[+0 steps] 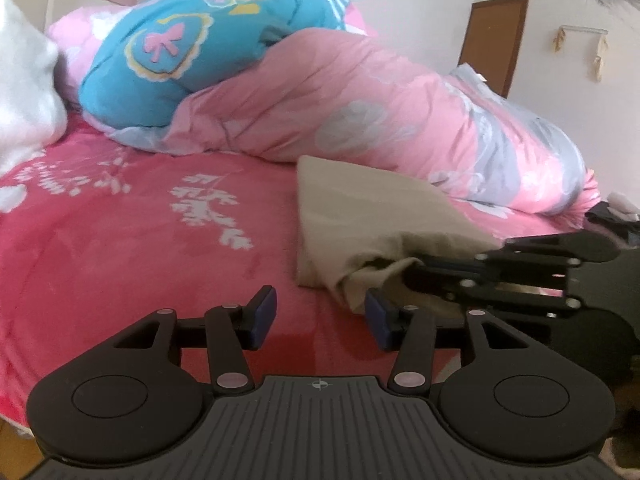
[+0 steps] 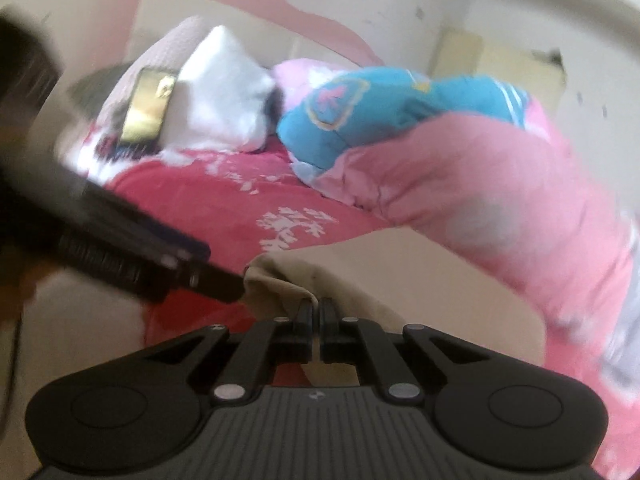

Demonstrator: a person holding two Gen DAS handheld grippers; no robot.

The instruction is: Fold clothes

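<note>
A beige garment [image 1: 360, 208] lies folded on the pink bed sheet [image 1: 140, 232], in front of the heaped quilt. My left gripper [image 1: 320, 314] is open just short of the garment's near-left corner, with only sheet between its blue pads. Its right finger [image 1: 378, 316] is beside the cloth edge. My right gripper [image 1: 412, 272] comes in from the right and pinches that bunched corner. In the right wrist view my right gripper [image 2: 318, 308] is shut on a raised fold of the beige garment [image 2: 400, 264]. The left gripper [image 2: 228, 284] shows blurred, its tip at the cloth's left edge.
A pink and blue quilt [image 1: 320, 92] is piled across the back of the bed. A white pillow [image 1: 24, 92] sits at the far left, and a phone-like screen [image 2: 150, 104] leans by the pillows. A brown door [image 1: 492, 40] is at the right.
</note>
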